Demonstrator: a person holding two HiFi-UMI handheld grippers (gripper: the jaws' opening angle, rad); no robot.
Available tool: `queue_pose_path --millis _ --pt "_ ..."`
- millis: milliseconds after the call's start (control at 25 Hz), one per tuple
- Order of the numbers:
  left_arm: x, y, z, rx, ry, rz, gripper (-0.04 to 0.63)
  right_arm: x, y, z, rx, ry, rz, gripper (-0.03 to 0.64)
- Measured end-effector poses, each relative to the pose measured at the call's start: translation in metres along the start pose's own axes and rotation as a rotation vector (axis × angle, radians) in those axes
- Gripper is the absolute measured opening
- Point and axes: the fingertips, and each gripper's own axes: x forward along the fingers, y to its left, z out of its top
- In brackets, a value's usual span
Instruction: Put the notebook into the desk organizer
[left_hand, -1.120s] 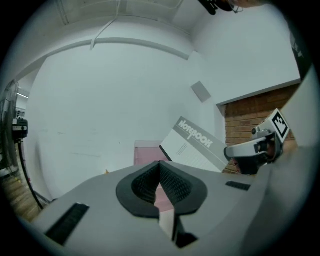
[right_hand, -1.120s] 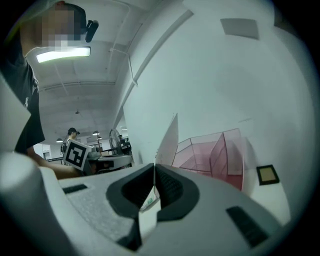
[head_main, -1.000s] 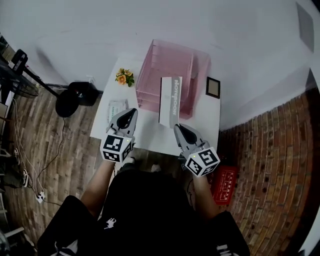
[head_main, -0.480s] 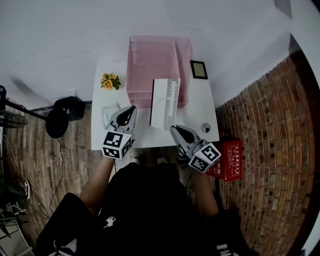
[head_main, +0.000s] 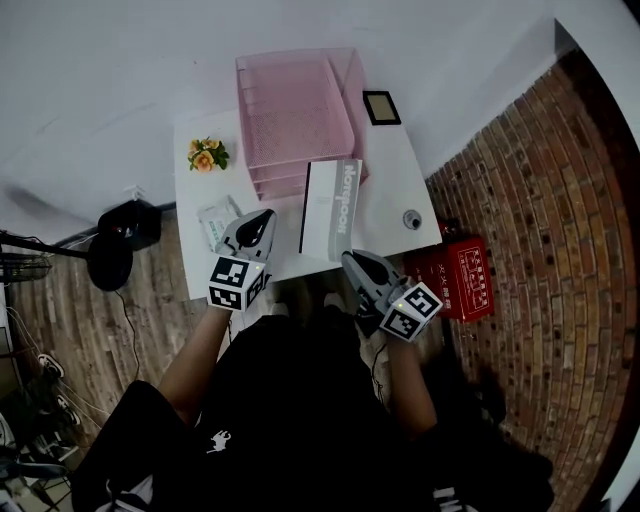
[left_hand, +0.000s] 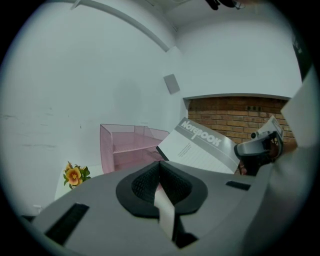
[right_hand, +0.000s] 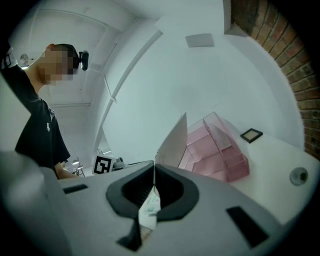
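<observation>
The grey-and-white notebook (head_main: 331, 208) stands tilted up over the white table (head_main: 392, 185), just in front of the pink mesh desk organizer (head_main: 295, 120). My right gripper (head_main: 348, 258) is shut on the notebook's near lower edge. In the right gripper view the notebook (right_hand: 175, 142) rises edge-on from my right gripper (right_hand: 154, 165), with the organizer (right_hand: 215, 150) behind it. My left gripper (head_main: 266, 215) hovers left of the notebook, shut and empty. The left gripper view shows the notebook's cover (left_hand: 200, 147) to the right of the organizer (left_hand: 127, 147), beyond my left gripper (left_hand: 160, 165).
A small pot of orange flowers (head_main: 205, 155) sits left of the organizer. A tissue packet (head_main: 218, 218) lies under the left gripper. A framed picture (head_main: 381, 107) and a small round object (head_main: 412, 219) are at the table's right. A red box (head_main: 462, 280) stands on the floor.
The head view has swung, so the table sits higher and further left in the picture. The right gripper still holds the notebook up before the organizer; the left gripper keeps its place.
</observation>
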Motion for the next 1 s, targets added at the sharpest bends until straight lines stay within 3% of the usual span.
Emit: queue_pose_path --millis 440,1000 --pt "-0.005 -0.002 -0.032 0.008 0.07 -0.032 0.003 -0.005 -0.004 -0.034 0.056 0.011 -0.067 0.009" --pt "-0.016 0.01 -0.057 -0.027 0.114 -0.001 0.003 0.022 -0.019 -0.064 0.154 0.028 -0.046 0.009"
